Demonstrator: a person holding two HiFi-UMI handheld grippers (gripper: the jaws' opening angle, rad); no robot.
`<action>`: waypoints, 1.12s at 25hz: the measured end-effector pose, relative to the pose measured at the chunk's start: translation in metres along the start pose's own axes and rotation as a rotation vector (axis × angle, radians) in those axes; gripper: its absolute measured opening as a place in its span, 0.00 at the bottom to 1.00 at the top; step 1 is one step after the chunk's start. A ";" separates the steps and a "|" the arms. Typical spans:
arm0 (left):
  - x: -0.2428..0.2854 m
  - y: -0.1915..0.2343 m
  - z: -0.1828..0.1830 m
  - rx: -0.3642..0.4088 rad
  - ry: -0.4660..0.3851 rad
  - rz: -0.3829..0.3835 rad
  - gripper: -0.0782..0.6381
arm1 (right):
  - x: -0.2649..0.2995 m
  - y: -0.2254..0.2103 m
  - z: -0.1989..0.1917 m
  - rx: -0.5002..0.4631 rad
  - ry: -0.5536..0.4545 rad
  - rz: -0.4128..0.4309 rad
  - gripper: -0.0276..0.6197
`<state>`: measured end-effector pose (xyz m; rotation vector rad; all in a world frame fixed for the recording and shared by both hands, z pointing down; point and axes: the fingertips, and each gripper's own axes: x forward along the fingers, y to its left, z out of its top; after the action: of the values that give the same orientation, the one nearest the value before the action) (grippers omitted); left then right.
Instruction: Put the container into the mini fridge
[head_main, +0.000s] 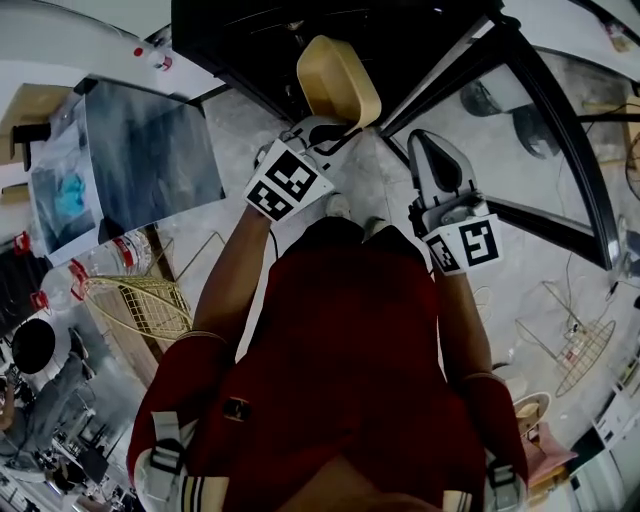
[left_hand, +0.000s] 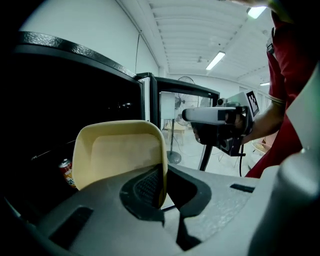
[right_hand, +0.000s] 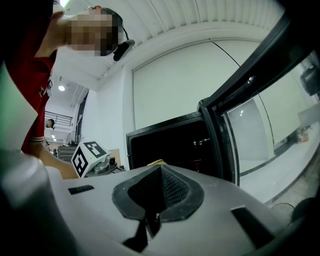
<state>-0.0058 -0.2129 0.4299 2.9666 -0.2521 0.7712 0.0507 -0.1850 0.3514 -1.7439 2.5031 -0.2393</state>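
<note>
Nearest the head camera, a person's red top fills the lower middle of the head view, with both forearms stretched forward from it. Beyond the arms a black mini fridge is seen with its dark inside exposed. Its glass door is swung wide to the right.

A cream container is held at the mouth of the fridge, over the lower front edge of the opening. Whether it has passed inside cannot be told. It is turned on its side, so that its hollow faces back toward the left gripper's camera.

The left gripper is clamped on the container's near rim, the thin wall pinched between its jaws. The right gripper is held to the right of the container and apart from it, just inside the open door. Its jaws are pressed together with nothing between them.

A small red and white can is seen standing low in the fridge, to the left of the container.
</note>
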 end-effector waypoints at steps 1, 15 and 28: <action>0.004 0.004 -0.004 0.016 0.022 -0.004 0.12 | 0.001 -0.001 -0.002 0.001 0.002 -0.008 0.04; 0.052 0.043 -0.038 0.183 0.235 -0.060 0.12 | 0.014 -0.018 -0.016 0.009 0.017 -0.090 0.04; 0.101 0.087 -0.062 0.264 0.450 -0.027 0.12 | 0.014 -0.046 -0.019 0.000 0.028 -0.114 0.04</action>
<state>0.0364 -0.3067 0.5353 2.9029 -0.0859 1.5383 0.0852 -0.2123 0.3784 -1.8986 2.4246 -0.2726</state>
